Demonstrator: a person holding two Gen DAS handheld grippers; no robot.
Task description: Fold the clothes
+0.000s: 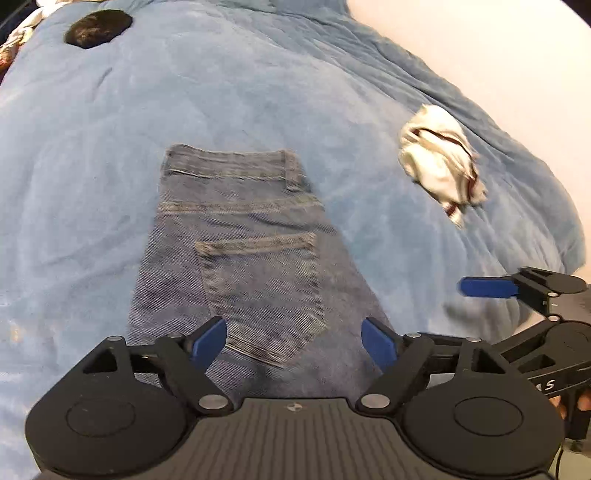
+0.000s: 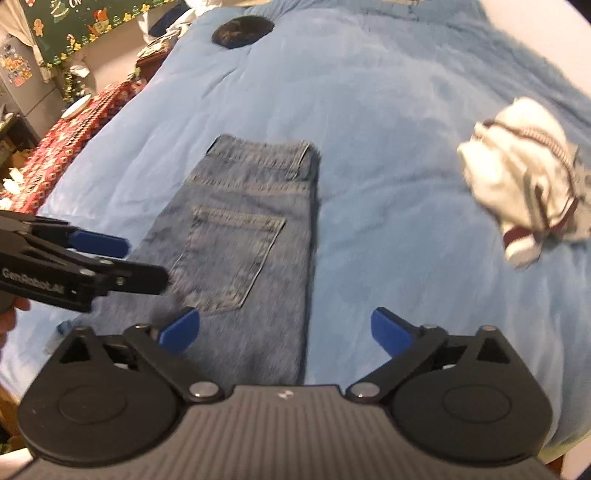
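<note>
A pair of blue jeans [image 1: 243, 254] lies folded lengthwise on the blue bedspread [image 1: 258, 92], back pocket up, waistband at the far end. My left gripper [image 1: 293, 341] hovers open over the near part of the jeans, nothing between its blue fingertips. From the right wrist view the jeans [image 2: 247, 236] run toward me, and my right gripper [image 2: 284, 330] is open above their right edge. The left gripper [image 2: 99, 243] shows at the left of that view, and the right gripper's blue fingertip [image 1: 484, 287] shows at the right of the left wrist view.
A crumpled white garment with dark red trim [image 1: 441, 166] [image 2: 524, 184] lies on the bedspread to the right. A dark round object [image 1: 98, 27] [image 2: 242, 31] sits at the far end. A red patterned cloth with clutter [image 2: 62, 136] borders the bed's left side.
</note>
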